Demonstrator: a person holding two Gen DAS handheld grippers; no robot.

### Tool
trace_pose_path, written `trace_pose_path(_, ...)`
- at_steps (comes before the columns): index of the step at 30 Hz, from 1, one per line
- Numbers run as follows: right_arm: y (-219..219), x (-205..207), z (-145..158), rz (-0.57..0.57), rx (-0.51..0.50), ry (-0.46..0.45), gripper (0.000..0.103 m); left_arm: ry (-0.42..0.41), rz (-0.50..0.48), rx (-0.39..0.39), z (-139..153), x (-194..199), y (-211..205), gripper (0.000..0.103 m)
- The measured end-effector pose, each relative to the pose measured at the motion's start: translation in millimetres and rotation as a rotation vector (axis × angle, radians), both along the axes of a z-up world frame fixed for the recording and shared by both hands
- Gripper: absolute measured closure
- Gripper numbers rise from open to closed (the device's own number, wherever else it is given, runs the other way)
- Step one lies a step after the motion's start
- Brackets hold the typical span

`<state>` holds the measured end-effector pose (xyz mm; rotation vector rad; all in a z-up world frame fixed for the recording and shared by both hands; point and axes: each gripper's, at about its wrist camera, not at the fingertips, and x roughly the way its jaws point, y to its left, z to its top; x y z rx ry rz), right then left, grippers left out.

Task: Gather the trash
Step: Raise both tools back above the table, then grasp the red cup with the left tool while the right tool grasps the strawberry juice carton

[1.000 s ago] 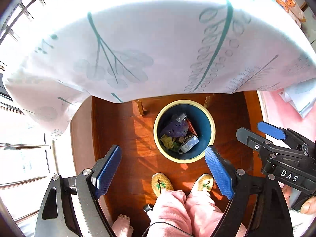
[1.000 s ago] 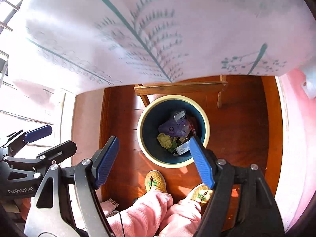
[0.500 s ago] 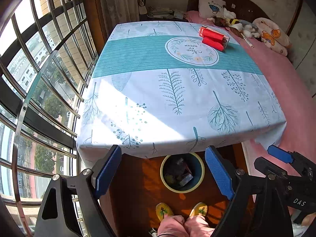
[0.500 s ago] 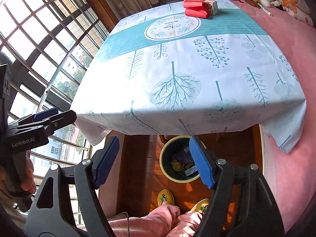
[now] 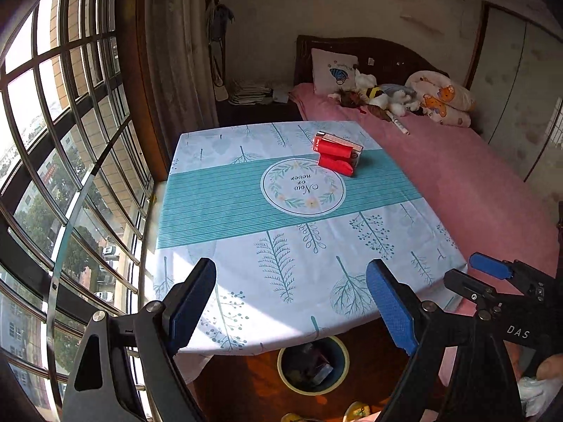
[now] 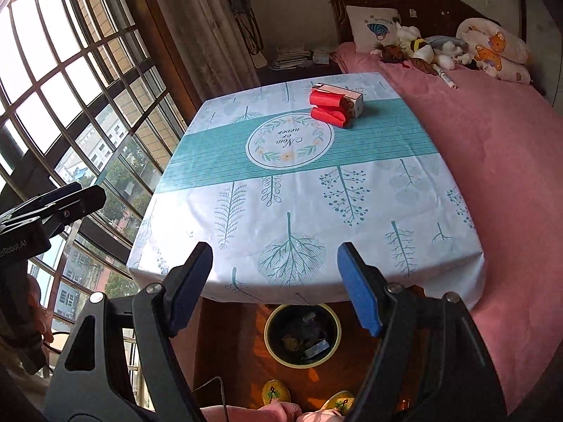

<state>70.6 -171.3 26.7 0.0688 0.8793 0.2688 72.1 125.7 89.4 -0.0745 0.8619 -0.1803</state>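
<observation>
Left wrist view: two red boxes, one trash bin, both grippers' jaws wide.

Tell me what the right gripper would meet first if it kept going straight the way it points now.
Most likely the tablecloth. The right gripper is open and empty, aimed at the near part of the table top, with nothing in between. The red boxes lie farther back, past the round emblem. Depth is hard to judge in this fisheye view.

Two red cardboard cartons lie stacked at the table's far side. A round blue, cream-rimmed trash bin stands upright below the near edge, holding litter.
</observation>
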Motion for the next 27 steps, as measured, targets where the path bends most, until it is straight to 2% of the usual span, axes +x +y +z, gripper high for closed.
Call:
trace_pose_path(5, -21.1, 36.4, 18.3, -0.019, -0.061, -0.023, 0.032, -0.03, 0.011, 0.017, 25.0, 30.5, -8.0, 0.015)
trace_pose_path(8, -34.7, 72.5, 23.7, 0.006, -0.085, -0.037, 0.032, -0.045, 0.032, 0.026, 32.9, 56.9, -20.6, 0.015)
trace_pose_path(14, -62.7, 179.0, 23.2, 0.134, -0.16, -0.059, 0.032, -0.055, 0.145, 0.079, 32.4, 139.6, -69.0, 0.015)
trace_pose_path(16, -72.8, 223.9, 18.8, 0.198, -0.185, -0.047, 0.033, -0.002, 0.205, 0.051, 23.6, 177.6, -86.4, 0.015)
trace_pose_path(19, -90.4, 298.1, 5.9, 0.275, -0.206, -0.018, 0.036, 0.112, 0.27, -0.042, 1.5, 236.4, -110.8, 0.019)
trace_pose_path(22, -104.7, 368.4, -14.0, 0.349, -0.219, 0.042, 0.047, 0.215, 0.304, -0.122, -28.5, 292.4, -136.3, 0.019)
trace_pose_path(27, -113.5, 463.8, -63.6, 0.436, -0.242, 0.115, 0.047, 0.287, 0.41, -0.153, -77.2, 365.0, -165.8, 0.019)
